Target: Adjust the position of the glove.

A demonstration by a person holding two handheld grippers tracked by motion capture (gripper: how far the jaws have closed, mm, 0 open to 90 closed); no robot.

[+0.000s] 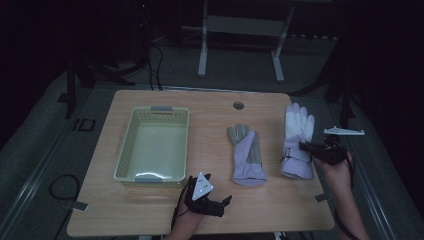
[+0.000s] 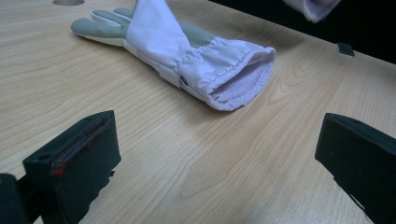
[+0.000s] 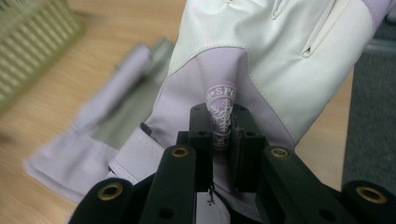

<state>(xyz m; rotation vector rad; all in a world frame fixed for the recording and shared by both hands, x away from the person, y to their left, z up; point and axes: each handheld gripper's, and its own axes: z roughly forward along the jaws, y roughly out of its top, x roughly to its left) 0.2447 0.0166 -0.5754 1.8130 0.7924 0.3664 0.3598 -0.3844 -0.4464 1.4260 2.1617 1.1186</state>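
Two gloves on the desk, zero in the basket so far, so my read is the job's barely begun (assuming gloves go into the basket).

Near edge: left gripper (image 1: 226, 200) hovers low over bare wood w/ jaws wide apart, holding nothing. Left gripper view looks straight at the open cuff of the grey-palmed glove (image 2: 187, 56), clear desk between jaws and cuff. Lined up for a grab, not touching yet.

Mid desk: grey-palmed glove (image 1: 246, 155) lies flat, cuff toward near edge, fingers toward far edge, untouched. Basket (image 1: 126, 150) sits left of it, toward the left edge, apart from both gloves; inside looks empty.

Right edge: right gripper (image 1: 303, 146) is clamped on the white glove (image 1: 296, 142). Right gripper view shows jaws pinched together on a fold of fabric at the snowflake logo patch (image 3: 220, 116). That fold looks lifted; can't tell how much of the glove is off the desk. Fingers point to the far edge, cuff to the near.

Far side: round cable hole (image 1: 238, 105) near the far edge, irrelevant.

Status:
- done: 1 glove gripped
- left: carry white glove across to basket, drop; left gripper closes on the other cuff, same trip
- risk, imo: thin pinch on fabric could slip on a long carry across the desk.
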